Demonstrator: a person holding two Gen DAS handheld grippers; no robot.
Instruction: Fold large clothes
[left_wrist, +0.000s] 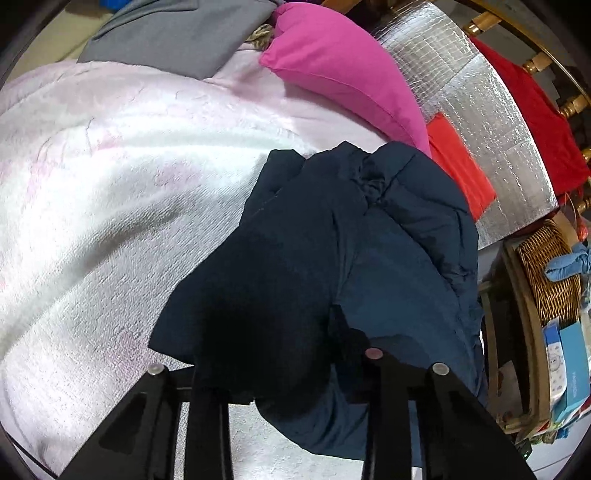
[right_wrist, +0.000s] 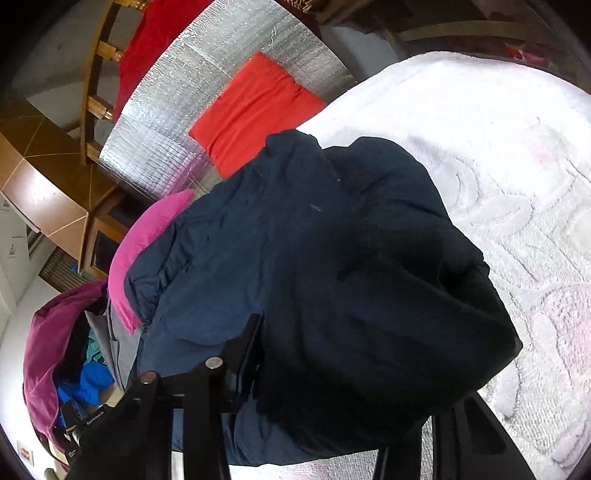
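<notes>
A dark navy padded jacket (left_wrist: 332, 236) lies bunched on a white-pink fluffy blanket (left_wrist: 110, 166). It also fills the middle of the right wrist view (right_wrist: 332, 258). My left gripper (left_wrist: 291, 369) is at the jacket's near edge, and dark fabric drapes over and between its black fingers (left_wrist: 380, 406); the fingertips are hidden. My right gripper (right_wrist: 332, 387) is likewise buried under the jacket's dark fold, with one finger (right_wrist: 243, 354) showing at the left. Whether either is clamped on the cloth is hidden.
A pink pillow (left_wrist: 340, 66), an orange-red cloth (left_wrist: 458, 162) and a silver foil mat (left_wrist: 491, 110) lie beyond the jacket. A grey garment (left_wrist: 166, 33) lies at the back left. A wicker basket (left_wrist: 546, 273) stands at the right. A pile of clothes (right_wrist: 66, 350) lies left.
</notes>
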